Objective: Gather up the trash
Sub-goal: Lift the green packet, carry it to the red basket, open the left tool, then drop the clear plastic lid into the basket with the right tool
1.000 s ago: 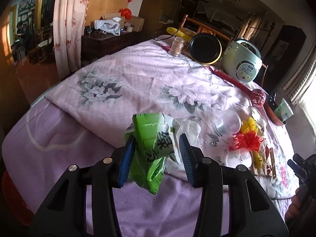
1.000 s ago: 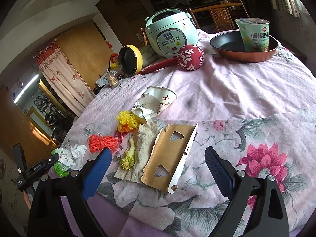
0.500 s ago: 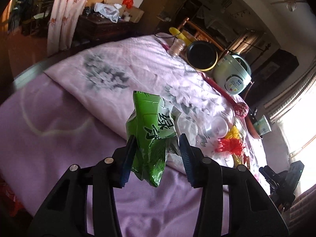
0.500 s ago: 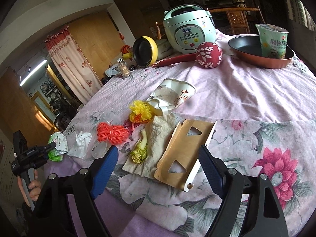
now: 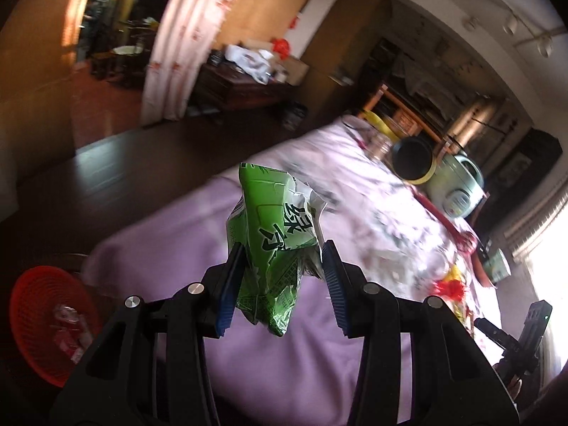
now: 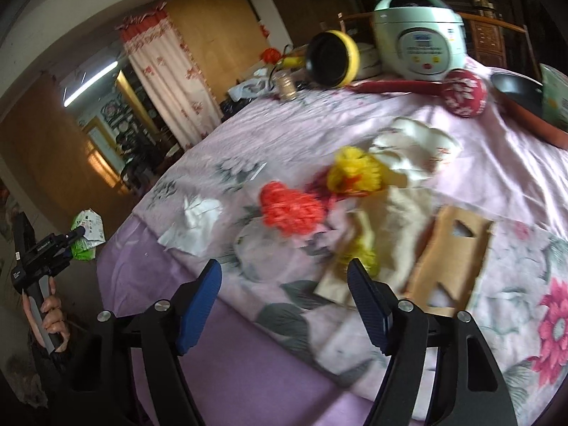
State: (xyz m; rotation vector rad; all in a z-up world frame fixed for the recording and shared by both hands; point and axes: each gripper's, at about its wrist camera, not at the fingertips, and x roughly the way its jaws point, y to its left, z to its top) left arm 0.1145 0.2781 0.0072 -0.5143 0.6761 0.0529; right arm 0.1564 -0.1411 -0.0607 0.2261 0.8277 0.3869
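My left gripper (image 5: 282, 259) is shut on a crumpled green snack wrapper (image 5: 273, 234) and holds it in the air off the table's edge; it also shows at the far left of the right wrist view (image 6: 85, 236). A red trash basket (image 5: 49, 323) with some litter in it stands on the floor at lower left. My right gripper (image 6: 284, 277) is open and empty above the table's front edge. Ahead of it lie a crumpled white tissue (image 6: 193, 223), a clear plastic cup (image 6: 264, 252), orange (image 6: 291, 209) and yellow (image 6: 355, 172) pompoms, a crushed paper cup (image 6: 411, 149) and a brown cardboard piece (image 6: 452, 252).
The table carries a pink floral cloth (image 6: 301, 124). At the back stand a rice cooker (image 6: 419, 49), a yellow-rimmed pan (image 6: 332, 58), a red patterned ball (image 6: 465, 94) and a pan holding a noodle cup (image 6: 522, 96). Dark floor (image 5: 106, 163) and a curtain (image 5: 177, 46) lie left.
My left gripper has closed on the green wrapper, lifted it off the table and swung left toward the floor and red basket. My right gripper has moved left along the table's front.
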